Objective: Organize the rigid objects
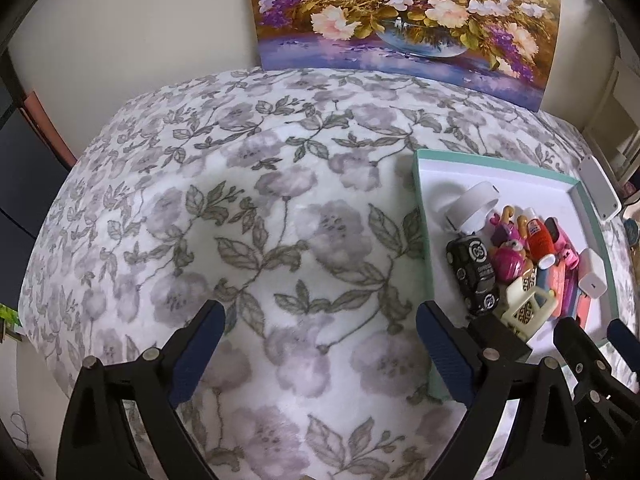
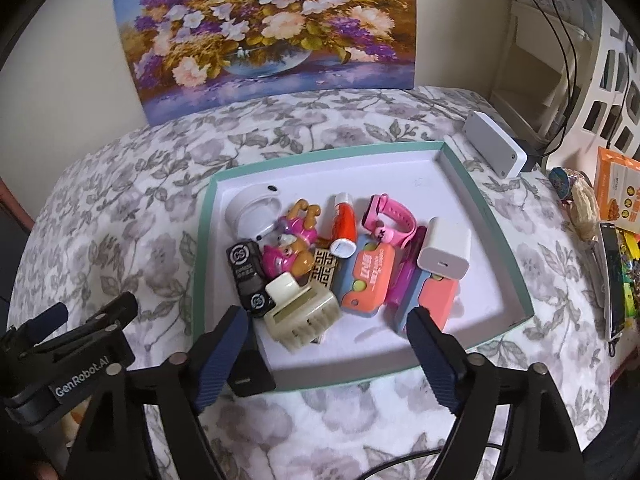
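left gripper [image 1: 320,320] jaws wide apart, empty, over bedspread [image 1: 240,200]. right gripper [image 2: 326,330] jaws apart, nothing clamped, above tray [image 2: 496,248] near edge; toys piled mid-tray.

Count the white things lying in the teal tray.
2: a white round gadget in the tray's far-left corner and a white charger block right of the pile. Others may be buried.
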`<state>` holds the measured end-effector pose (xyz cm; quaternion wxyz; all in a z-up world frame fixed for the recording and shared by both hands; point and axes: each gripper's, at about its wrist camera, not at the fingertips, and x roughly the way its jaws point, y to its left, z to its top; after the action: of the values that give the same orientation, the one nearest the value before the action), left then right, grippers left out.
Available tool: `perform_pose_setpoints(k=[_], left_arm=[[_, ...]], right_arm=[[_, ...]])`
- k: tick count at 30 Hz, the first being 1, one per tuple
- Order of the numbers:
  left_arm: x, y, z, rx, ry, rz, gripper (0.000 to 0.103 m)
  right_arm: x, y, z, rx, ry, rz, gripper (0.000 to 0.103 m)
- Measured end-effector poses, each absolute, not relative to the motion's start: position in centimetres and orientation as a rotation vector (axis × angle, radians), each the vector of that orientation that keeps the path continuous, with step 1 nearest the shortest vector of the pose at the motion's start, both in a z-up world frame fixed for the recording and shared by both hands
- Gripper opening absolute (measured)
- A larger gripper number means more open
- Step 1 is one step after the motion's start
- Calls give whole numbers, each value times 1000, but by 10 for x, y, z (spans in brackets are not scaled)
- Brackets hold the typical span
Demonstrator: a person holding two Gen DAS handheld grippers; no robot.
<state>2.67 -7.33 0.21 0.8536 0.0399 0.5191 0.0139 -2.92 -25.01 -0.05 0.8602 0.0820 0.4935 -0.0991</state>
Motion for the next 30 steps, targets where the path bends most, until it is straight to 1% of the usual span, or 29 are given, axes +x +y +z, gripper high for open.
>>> perform_pose_setpoints(k=[4, 6, 7, 10, 17, 30], left_arm=[[21, -68, 3, 76, 1086, 35, 97], [18, -65, 3, 77, 1081, 40, 97], [17, -64, 3, 75, 1081, 40, 97], [14, -60, 3, 68, 1080, 43, 102], [8, -55, 4, 38, 1081, 24, 103], [5, -61, 4, 96, 1109, 27, 103]], right_arm=[[-35, -246, -1, 160, 1035, -204, 91], [-38, -245, -3, 162, 1040, -201, 100], [-40, -245, -3, 162, 1042, -202, 103], [-43, -244, -4, 153, 1043, -206, 103], [-50, -243, -3, 149, 1044, -212, 103], [-51, -245, -2, 161, 1039, -211, 103]])
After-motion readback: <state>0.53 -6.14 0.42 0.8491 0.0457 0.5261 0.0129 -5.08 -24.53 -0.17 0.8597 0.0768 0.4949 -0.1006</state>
